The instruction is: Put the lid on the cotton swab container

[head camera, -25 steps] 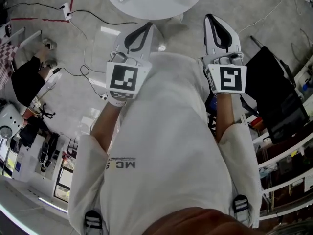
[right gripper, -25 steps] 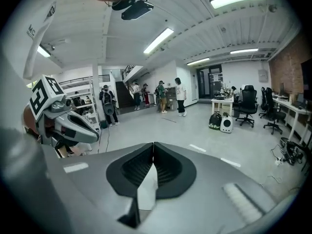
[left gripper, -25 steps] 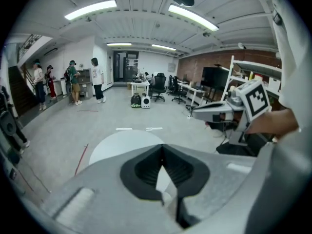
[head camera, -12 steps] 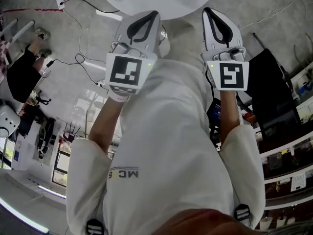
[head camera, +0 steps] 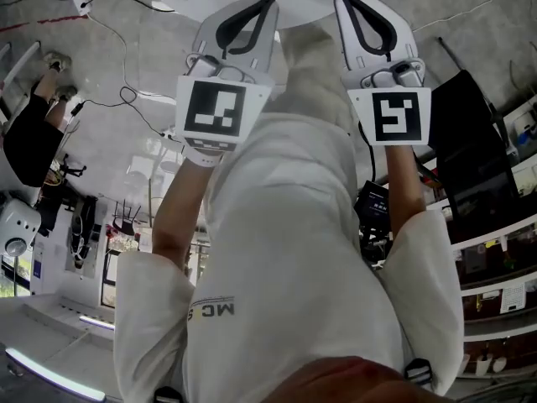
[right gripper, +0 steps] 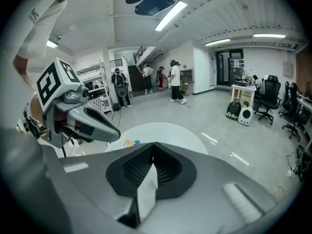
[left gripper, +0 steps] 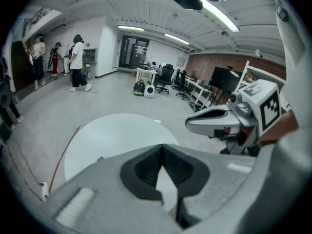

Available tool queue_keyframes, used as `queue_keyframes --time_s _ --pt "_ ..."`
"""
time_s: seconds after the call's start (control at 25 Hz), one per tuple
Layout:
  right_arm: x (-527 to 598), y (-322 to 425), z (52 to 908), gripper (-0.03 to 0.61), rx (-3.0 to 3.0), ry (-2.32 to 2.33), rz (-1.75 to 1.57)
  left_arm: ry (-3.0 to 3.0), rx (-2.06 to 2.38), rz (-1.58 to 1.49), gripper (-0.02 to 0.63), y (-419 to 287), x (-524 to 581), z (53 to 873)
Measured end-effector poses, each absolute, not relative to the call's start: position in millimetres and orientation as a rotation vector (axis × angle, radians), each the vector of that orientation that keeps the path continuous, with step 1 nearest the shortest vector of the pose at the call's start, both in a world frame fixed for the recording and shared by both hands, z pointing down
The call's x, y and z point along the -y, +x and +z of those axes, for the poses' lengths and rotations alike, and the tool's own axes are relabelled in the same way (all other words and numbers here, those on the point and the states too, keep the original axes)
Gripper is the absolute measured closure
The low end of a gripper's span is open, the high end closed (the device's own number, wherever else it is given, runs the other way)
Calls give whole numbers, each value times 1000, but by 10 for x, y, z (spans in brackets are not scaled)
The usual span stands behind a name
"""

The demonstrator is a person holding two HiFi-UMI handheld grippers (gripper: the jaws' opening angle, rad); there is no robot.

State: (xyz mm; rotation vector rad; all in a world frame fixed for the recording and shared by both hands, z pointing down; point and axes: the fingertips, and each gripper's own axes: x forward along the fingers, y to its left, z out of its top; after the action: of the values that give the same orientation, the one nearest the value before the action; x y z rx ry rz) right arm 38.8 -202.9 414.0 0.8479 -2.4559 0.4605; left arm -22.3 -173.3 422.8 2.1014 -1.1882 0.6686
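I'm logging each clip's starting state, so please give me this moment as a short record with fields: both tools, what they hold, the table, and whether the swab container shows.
left tool: jaws shut tip to tip, nothing between them
right tool: jaws shut tip to tip, nothing between them
position: both held out in front of the person, side by side, not touching
table: round, white, ahead of the tools
on table: a small colourful printed item near the edge
task items: none seen in any view
task stage: not begun
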Motion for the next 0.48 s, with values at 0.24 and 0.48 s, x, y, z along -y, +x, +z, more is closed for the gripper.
queue_keyframes --time_s 0.24,0.48 --pt "2049 394 4467 578 2429 836 462 2091 1159 668 614 -150 1785 4525" --pt "2049 431 4804 578 2389 800 443 2079 1134 666 614 -86 1779 4747"
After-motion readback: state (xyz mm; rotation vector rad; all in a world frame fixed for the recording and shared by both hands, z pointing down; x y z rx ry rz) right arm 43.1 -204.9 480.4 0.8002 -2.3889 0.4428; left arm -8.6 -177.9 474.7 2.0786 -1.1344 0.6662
